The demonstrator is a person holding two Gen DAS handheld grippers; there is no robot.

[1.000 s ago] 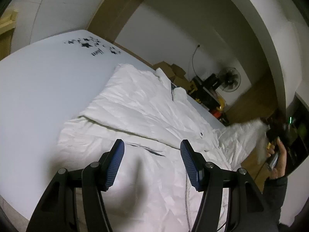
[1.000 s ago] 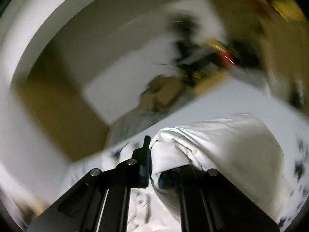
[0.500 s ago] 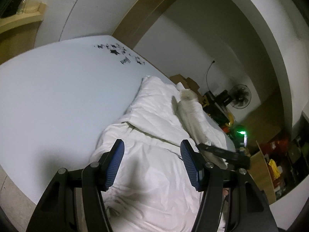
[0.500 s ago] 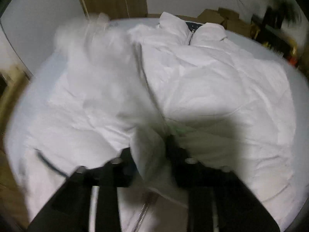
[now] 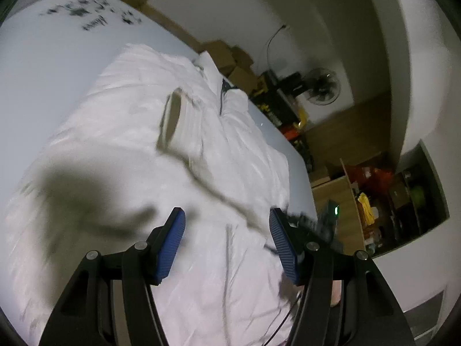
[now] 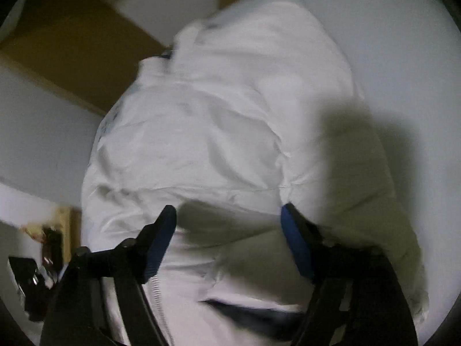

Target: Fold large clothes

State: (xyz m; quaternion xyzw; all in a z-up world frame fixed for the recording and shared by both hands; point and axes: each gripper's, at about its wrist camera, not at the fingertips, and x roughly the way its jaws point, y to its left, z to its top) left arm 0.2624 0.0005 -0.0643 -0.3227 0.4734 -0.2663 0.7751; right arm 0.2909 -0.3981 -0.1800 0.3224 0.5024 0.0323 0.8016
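White padded jacket (image 5: 138, 155) lies spread on the bed (image 5: 43, 57), covering most of the near half, collar toward the far edge w/ the dark zip line running down from it. A sleeve (image 5: 178, 121) is folded across the chest, cuff opening showing. Bed's far-left corner carries a dark printed pattern (image 5: 86, 14). Left gripper (image 5: 226, 239) hangs over the jacket's lower part, blue pads approx. halfway apart, nothing between them, fabric only below. Right gripper (image 6: 229, 236) is over the jacket too, near its hem; jaws are opening, wide apart, no cloth pinched btwn the pads; zip teeth (image 6: 157, 291) show just under its left finger. Both views are blurred, so whether the tips touch the fabric can't be told. Beyond the bed's far edge: cardboard boxes (image 5: 230, 60), a fan (image 5: 321, 86), wooden shelf w/ clutter (image 5: 374, 190).
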